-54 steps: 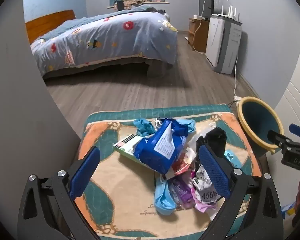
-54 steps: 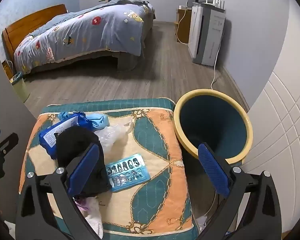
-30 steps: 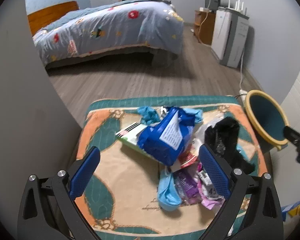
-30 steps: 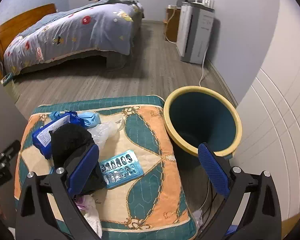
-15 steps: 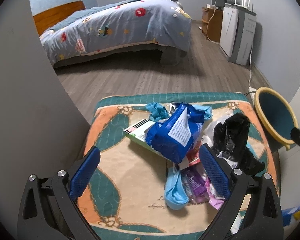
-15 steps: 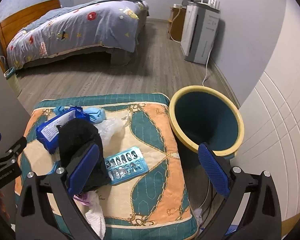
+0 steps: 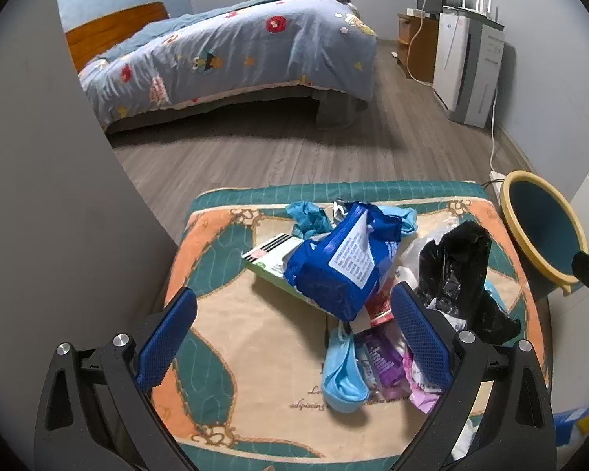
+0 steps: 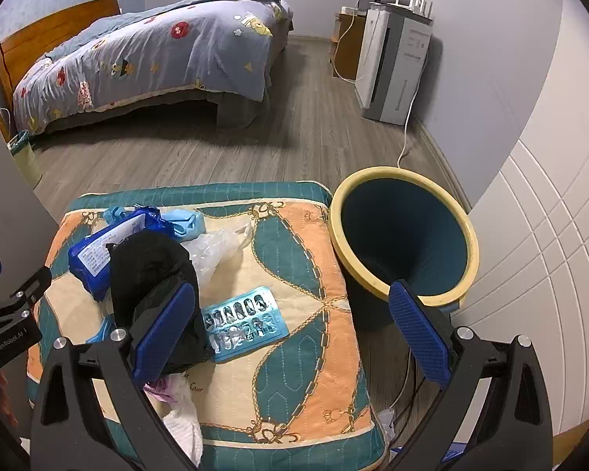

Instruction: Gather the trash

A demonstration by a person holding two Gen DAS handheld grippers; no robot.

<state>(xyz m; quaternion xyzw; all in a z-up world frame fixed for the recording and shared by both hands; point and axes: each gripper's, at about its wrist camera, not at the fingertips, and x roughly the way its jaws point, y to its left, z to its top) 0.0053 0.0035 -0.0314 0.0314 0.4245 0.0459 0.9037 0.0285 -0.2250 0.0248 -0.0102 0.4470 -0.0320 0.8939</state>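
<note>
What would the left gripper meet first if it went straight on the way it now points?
Probably the big blue plastic packet lying on the patterned cushion, though depth is unclear. The left gripper is open and holds nothing.

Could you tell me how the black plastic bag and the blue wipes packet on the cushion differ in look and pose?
The black plastic bag is plain, glossy and crumpled, standing up in a loose heap; the blue wipes packet carries a white printed label and lies tilted on a green-edged box. The bag sits nearer the yellow-rimmed bin, the packet further from it. Both rest in the trash pile, ungripped.
</note>
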